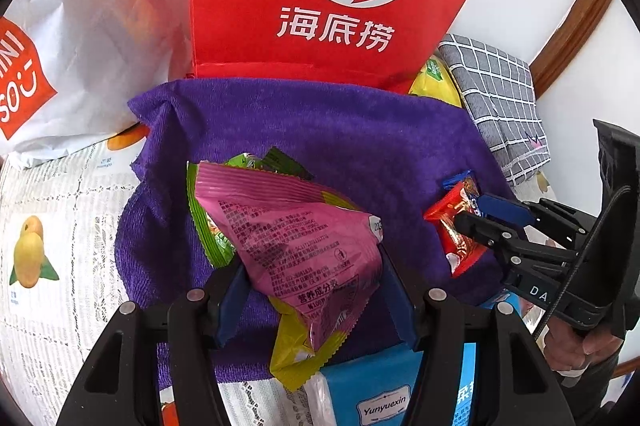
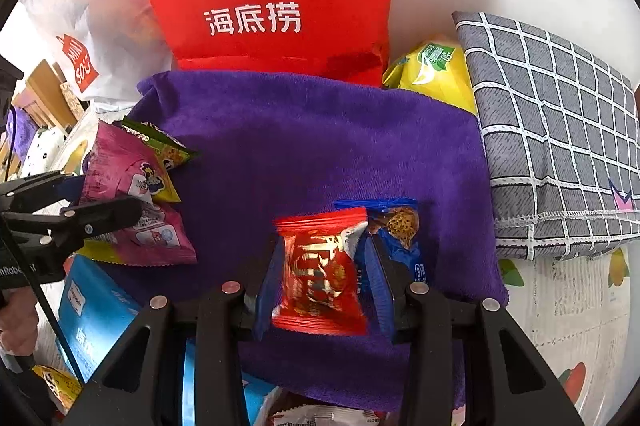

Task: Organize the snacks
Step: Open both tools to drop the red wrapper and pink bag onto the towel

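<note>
The left gripper [image 1: 312,290] held a pink snack packet [image 1: 296,246] between its fingers; the right gripper's [image 2: 320,278] fingers pinched a red snack packet [image 2: 320,274]. Both hung over the purple towel [image 2: 320,154]. Lowering them well apart would probably keep the piles separate.

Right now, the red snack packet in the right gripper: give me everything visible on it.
The red snack packet is a small glossy foil or plastic pillow pack with crimped, serrated ends, gold lettering and a white patch near its upper right corner. The right gripper is shut on it, a blue pad pressing each side. It is held upright above the purple towel. A blue cookie packet sits right behind it; whether that one is gripped too is unclear. The left wrist view shows it slightly tilted.
</note>
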Demonstrator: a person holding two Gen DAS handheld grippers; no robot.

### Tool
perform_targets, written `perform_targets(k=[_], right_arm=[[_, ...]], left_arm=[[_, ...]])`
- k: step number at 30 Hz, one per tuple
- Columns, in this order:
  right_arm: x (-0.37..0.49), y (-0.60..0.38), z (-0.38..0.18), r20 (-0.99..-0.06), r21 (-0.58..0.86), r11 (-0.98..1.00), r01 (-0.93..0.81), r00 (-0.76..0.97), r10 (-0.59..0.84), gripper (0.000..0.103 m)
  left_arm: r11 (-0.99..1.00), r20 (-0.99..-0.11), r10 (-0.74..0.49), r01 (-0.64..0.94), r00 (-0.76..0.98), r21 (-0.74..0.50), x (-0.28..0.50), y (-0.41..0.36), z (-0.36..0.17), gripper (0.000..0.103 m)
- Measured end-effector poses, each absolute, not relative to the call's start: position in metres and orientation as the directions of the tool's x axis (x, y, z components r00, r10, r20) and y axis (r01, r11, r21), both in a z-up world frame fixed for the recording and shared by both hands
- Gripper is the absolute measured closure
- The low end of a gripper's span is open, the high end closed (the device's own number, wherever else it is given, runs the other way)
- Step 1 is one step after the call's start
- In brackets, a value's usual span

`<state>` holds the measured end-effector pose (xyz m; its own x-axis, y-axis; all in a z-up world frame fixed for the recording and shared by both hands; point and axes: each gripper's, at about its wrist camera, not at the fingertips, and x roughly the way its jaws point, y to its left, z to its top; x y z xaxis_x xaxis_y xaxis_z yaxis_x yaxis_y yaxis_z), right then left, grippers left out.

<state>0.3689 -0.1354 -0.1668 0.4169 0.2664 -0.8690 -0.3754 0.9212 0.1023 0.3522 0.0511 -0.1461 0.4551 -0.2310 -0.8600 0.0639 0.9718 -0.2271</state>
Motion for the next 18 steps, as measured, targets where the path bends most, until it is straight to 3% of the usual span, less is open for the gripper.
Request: perform_targets(k=[4, 7, 12, 18], right_arm=[[0.365, -0.138, -0.158, -0.861, 0.12, 0.918, -0.379, 0.42, 0.286, 0.058], [0.355, -0.142, -0.144, -0.835, 0.124, 0.914, -0.387, 0.457, 0.307, 0.046], [0.342, -0.151, -0.117, -0.784, 0.149, 0.917, -0.371, 0.521, 0.338, 0.03], [0.32, -0.159, -0.1, -0.757, 0.188, 0.915, -0.358, 0.54, 0.367, 0.02]], left_arm=[[0.972, -0.857, -0.226, 0.045, 0.463, -0.232, 0.348, 0.054, -0.143, 0.027], [0.972, -0.847, -0.217, 0.031, 0.486, -0.232, 0.344, 0.057, -0.134, 0.019], [0.978, -0.849, -0.188, 0.015, 0.493, -0.209, 0.334, 0.062, -0.122, 0.019], [0.98, -0.83, -0.162, -0.014, 0.534, -0.2, 0.319, 0.077, -0.102, 0.019]])
